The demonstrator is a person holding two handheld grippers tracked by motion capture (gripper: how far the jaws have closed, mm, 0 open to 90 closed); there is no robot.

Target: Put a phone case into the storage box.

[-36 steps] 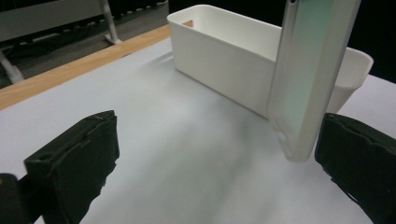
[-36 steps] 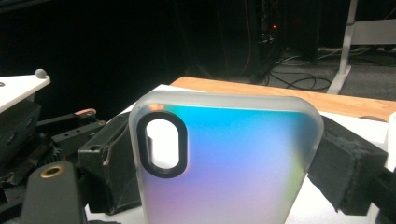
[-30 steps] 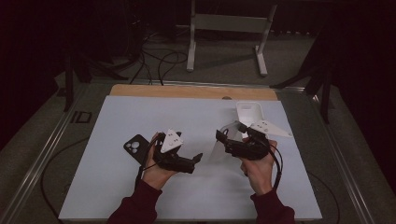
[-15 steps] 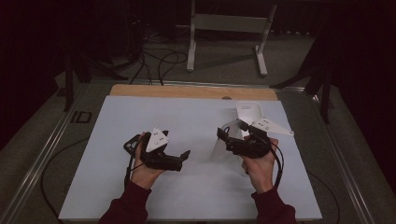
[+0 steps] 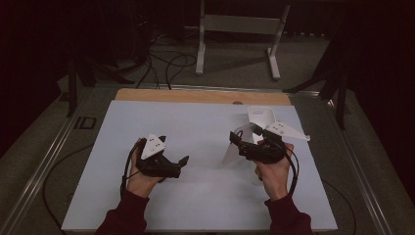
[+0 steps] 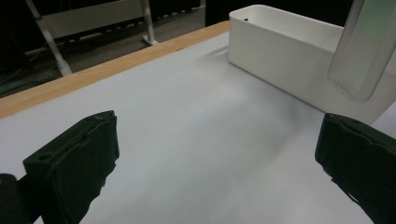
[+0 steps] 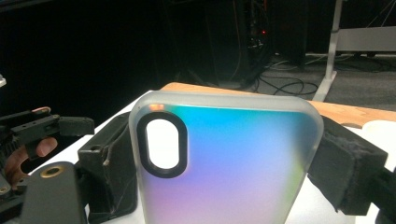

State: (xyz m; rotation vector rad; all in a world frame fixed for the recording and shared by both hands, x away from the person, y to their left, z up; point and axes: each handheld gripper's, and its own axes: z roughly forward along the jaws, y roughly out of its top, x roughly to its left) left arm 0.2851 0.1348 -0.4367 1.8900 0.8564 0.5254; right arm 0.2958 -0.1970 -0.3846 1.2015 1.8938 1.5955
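High view first: the right gripper (image 5: pixel 240 140) holds a translucent phone case (image 5: pixel 234 147) upright above the worktop (image 5: pixel 195 127), with the white bin (image 5: pixel 260 116) just behind it. The left gripper (image 5: pixel 182 160) hovers off to the left, well apart from the case, its fingers spread with nothing between them.

Left gripper view now: both black fingers (image 6: pixel 74 163) stand wide open over bare worktop (image 6: pixel 196 140). The white bin (image 6: pixel 280 51) sits ahead; its inside cannot be seen from this angle. The phone case (image 6: pixel 362 49) hangs at the upper right.

Right gripper view: the phone case (image 7: pixel 224 163) sits clamped by its 2 long edges between the padded fingers (image 7: pixel 343 163), its camera cutout at the top left, an iridescent sheen across the back. The left gripper (image 7: pixel 46 128) waits beyond it. My read: this case is light, thin and flexible with a smooth finish, so it may bow or slip under a hard squeeze. The stiffer rim edges look like the place to hold it, not the flat back.
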